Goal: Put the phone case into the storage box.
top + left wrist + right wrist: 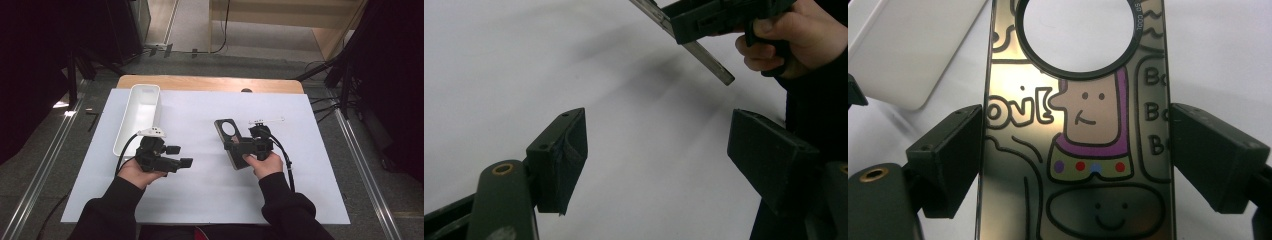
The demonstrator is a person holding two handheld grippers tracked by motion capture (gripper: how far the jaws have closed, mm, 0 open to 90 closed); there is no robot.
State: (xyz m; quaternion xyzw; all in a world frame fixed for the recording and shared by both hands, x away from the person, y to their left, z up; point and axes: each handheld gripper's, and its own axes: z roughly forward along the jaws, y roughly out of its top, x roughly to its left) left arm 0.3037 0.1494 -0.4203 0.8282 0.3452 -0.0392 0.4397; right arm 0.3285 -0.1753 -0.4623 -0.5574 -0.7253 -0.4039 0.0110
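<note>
My right gripper [236, 146] is shut on a dark phone case [229, 131] with a round camera hole, held a little above the white sheet. In the right gripper view the case [1083, 125] carries cartoon drawings, and both pads [955, 150] press on its long edges, the hole at the far end. My left gripper [181, 155] hovers at the sheet's left, jaws pointing right, open with nothing between them. The left gripper view shows its open jaws [659, 145] over bare sheet, with the case's edge [706, 57] and the other hand [794, 40] farther off.
A long white tray [140, 112] lies at the back left of the sheet, also in the right gripper view [908, 50]. A thin white item [267, 121] lies behind the right gripper. The white sheet [210, 195] covers a wooden table [210, 82].
</note>
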